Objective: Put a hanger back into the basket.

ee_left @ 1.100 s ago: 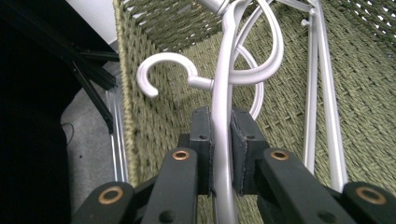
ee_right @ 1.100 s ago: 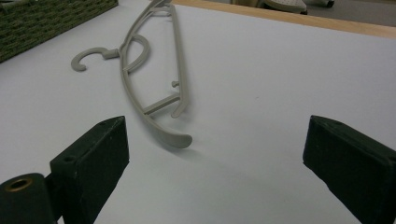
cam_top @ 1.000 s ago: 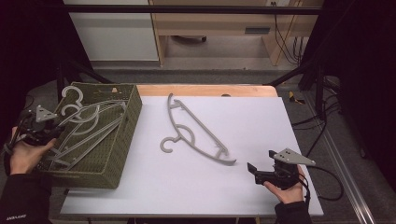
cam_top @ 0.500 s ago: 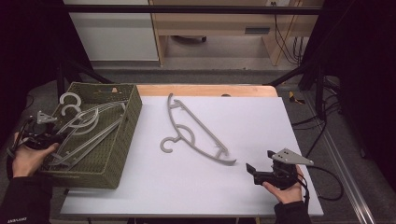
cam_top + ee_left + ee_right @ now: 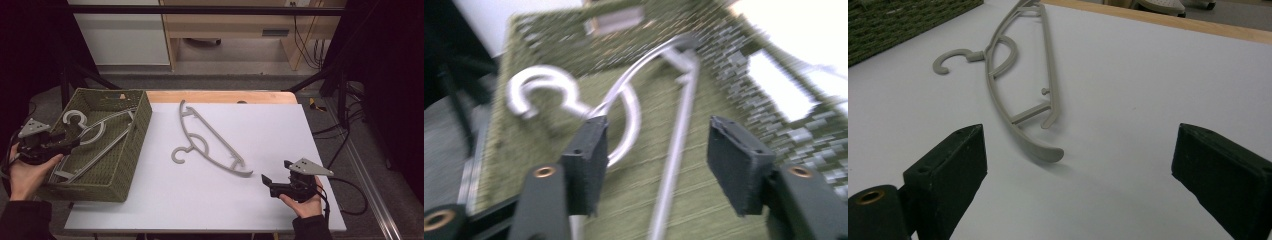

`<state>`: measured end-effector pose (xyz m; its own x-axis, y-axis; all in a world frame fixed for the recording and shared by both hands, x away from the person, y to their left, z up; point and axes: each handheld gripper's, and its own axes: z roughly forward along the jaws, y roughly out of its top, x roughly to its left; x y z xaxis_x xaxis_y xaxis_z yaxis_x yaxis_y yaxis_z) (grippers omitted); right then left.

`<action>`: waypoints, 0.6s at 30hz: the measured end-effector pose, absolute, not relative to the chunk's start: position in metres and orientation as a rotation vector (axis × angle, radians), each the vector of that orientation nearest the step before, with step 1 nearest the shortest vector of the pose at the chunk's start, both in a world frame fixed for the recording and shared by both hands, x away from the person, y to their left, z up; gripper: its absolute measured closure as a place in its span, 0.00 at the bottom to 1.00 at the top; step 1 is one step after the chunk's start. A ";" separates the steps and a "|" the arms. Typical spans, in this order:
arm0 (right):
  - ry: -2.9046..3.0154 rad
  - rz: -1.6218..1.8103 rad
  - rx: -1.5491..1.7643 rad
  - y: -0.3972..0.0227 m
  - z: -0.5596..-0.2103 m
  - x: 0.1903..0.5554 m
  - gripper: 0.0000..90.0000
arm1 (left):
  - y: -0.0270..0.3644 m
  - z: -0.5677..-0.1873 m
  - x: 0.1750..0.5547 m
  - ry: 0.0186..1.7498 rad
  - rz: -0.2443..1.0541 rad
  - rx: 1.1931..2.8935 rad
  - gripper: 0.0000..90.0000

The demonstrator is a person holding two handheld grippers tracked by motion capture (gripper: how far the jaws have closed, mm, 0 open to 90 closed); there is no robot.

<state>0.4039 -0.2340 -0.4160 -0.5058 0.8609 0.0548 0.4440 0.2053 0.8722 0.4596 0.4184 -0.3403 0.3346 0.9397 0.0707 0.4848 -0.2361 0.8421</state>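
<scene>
A: Where is the left gripper (image 5: 75, 141)?

B: At the near-left rim of the green woven basket (image 5: 131, 161), jaws reaching in over the hangers (image 5: 95, 134). They have just been opening and now stand apart, pinching nothing; a grey hanger's bar (image 5: 676, 150) lies in the gap, clear of both pads, and its hook (image 5: 534, 90) sits beyond the left pad.

A: And the right gripper (image 5: 267, 182)?

B: Spread wide and empty, low over the white tabletop (image 5: 310, 130) near its front-right corner. The near tip of the loose grey hanger (image 5: 1020, 100) lies just ahead of it.

A: Room to move?

B: Bare white board on every side of that hanger, which lies slantwise mid-table, well apart from the basket wall. A wooden strip (image 5: 220, 96) edges the far side; beyond are grey floor and black stand legs (image 5: 320, 75).
</scene>
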 end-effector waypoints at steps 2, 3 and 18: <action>2.038 1.247 1.207 -0.232 -0.415 0.405 0.10 | 0.407 -0.337 0.453 1.210 0.763 1.809 0.41; 2.042 1.250 1.200 -0.231 -0.414 0.405 0.10 | 0.401 -0.337 0.450 1.193 0.754 1.791 0.39; 2.083 1.277 1.176 -0.218 -0.413 0.429 0.31 | 0.319 -0.343 0.411 0.972 0.667 1.719 0.14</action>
